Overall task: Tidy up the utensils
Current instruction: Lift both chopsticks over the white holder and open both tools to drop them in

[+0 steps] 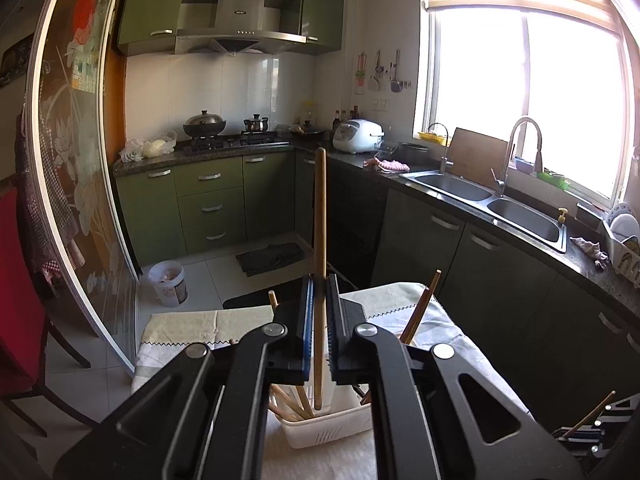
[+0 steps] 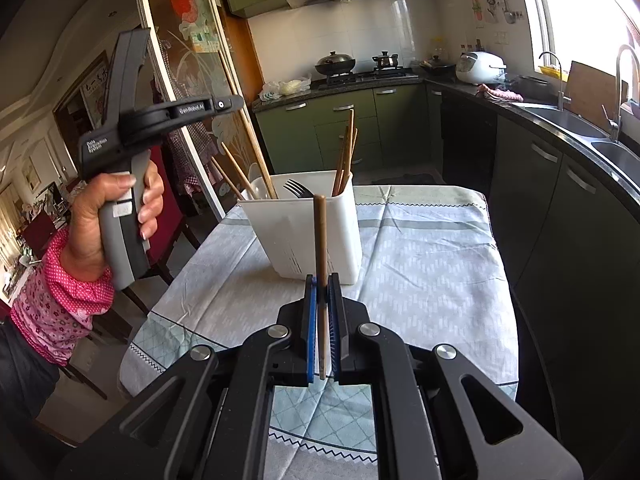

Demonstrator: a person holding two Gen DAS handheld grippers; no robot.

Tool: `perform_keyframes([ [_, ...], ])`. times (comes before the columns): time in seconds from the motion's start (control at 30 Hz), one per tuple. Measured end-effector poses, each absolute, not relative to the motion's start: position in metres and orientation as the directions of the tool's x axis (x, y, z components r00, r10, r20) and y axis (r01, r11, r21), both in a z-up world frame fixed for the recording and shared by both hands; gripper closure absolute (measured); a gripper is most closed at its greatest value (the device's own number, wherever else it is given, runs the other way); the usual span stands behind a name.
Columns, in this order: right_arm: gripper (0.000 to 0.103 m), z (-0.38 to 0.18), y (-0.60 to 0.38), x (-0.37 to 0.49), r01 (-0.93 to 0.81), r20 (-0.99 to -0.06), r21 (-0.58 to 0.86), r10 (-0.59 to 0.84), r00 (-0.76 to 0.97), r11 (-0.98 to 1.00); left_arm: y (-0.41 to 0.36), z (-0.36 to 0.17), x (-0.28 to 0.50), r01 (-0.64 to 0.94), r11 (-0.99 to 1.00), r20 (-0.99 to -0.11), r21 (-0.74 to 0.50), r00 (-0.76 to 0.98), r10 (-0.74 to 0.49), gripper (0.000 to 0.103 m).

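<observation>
Left gripper (image 1: 319, 280) clamps a chopstick (image 1: 319, 264) above the white holder (image 2: 304, 236) — right gripper (image 2: 322, 280) pinches another chopstick (image 2: 320, 240) upright.

Black hand-held gripper (image 2: 320, 292), blue pads (image 2: 311, 332); pink floral sleeve (image 2: 60, 304).

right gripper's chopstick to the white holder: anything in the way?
Nothing visible. The right gripper is shut on a chopstick, and only bare tablecloth lies between it and the white holder. The left gripper is off to the side.
</observation>
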State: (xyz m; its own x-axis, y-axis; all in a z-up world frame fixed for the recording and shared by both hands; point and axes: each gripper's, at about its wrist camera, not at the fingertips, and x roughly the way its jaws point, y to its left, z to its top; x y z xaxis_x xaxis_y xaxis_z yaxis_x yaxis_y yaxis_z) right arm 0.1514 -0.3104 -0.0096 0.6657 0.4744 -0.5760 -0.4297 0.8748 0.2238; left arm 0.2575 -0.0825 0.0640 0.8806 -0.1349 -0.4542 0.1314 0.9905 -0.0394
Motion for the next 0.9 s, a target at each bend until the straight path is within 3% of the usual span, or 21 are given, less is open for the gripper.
perform_keyframes([
  [0.1,0.097,0.003,-0.306,0.155,-0.442,-0.559,0.213,0.48,0.676,0.871,-0.08,0.05,0.259,0.137,0.989,-0.474,-0.046,0.869,-0.142,0.095],
  [0.13,0.097,0.009,-0.304,0.156,-0.445,-0.55,0.206,0.479,0.684,0.872,-0.079,0.048,0.258,0.14,0.989,-0.475,-0.048,0.868,-0.146,0.087],
  [0.17,0.097,0.016,-0.303,0.157,-0.447,-0.539,0.199,0.479,0.693,0.872,-0.076,0.047,0.255,0.14,0.989,-0.47,-0.055,0.87,-0.149,0.072],
  [0.23,0.097,0.034,-0.3,0.16,-0.456,-0.507,0.186,0.483,0.714,0.87,-0.068,0.049,0.245,0.134,0.987,-0.448,-0.083,0.88,-0.157,0.058],
  [0.33,0.097,0.065,-0.297,0.165,-0.46,-0.443,0.177,0.488,0.752,0.87,-0.059,0.055,0.221,0.138,0.987,-0.407,-0.082,0.899,-0.159,0.056],
  [0.53,0.097,0.121,-0.285,0.189,-0.456,-0.314,0.164,0.485,0.816,0.874,-0.036,0.054,0.155,0.133,0.988,-0.353,-0.076,0.923,-0.152,0.041],
  [0.63,0.097,0.13,-0.272,0.216,-0.436,-0.31,0.16,0.464,0.83,0.886,-0.019,0.048,0.122,0.112,0.99,-0.34,-0.089,0.931,-0.136,0.032],
  [0.77,0.097,0.119,-0.253,0.254,-0.407,-0.34,0.156,0.436,0.833,0.9,0.003,0.039,0.085,0.049,0.996,-0.329,-0.077,0.942,-0.072,0.012],
  [0.9,0.097,0.096,-0.241,0.286,-0.383,-0.371,0.164,0.416,0.83,0.909,0.019,0.026,0.06,0.0,0.997,-0.331,-0.076,0.943,-0.025,0.009],
])
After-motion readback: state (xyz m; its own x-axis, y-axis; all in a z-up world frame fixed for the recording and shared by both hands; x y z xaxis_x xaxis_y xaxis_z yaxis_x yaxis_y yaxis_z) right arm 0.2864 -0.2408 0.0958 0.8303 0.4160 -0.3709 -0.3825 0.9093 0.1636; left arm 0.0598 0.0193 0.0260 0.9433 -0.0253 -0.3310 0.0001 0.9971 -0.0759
